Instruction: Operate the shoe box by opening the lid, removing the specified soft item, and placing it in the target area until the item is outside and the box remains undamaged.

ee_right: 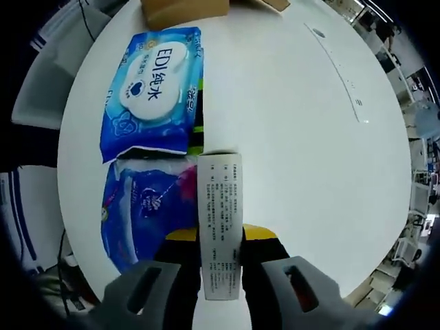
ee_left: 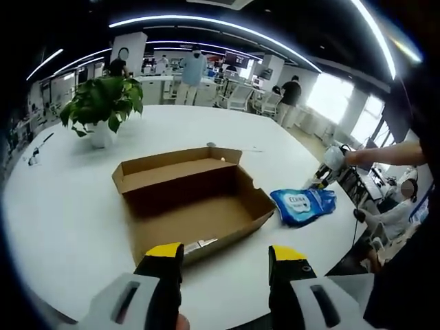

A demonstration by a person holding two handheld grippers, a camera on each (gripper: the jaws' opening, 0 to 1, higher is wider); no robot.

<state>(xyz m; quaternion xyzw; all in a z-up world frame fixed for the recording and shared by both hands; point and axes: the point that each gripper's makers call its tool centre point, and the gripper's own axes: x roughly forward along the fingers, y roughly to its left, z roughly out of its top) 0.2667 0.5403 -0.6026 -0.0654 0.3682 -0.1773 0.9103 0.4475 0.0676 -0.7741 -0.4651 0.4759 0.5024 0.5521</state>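
I see the open brown cardboard shoe box (ee_left: pixel 196 199) unobstructed from above. Beyond it stands a leafy green potted plant (ee_left: pixel 103 106); beside it blue wipe packs (ee_left: pixel 304 205) occupy tabletop.

Grey tongs (ee_left: pixel 225 271), black jaws, yellow tips

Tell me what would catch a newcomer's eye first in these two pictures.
The open cardboard shoe box in the middle of the round white table, empty as far as the left gripper view shows. Next, the bright blue wet-wipe pack lying on the table beside it, and the right gripper shut on a second blue pack with a white printed label.
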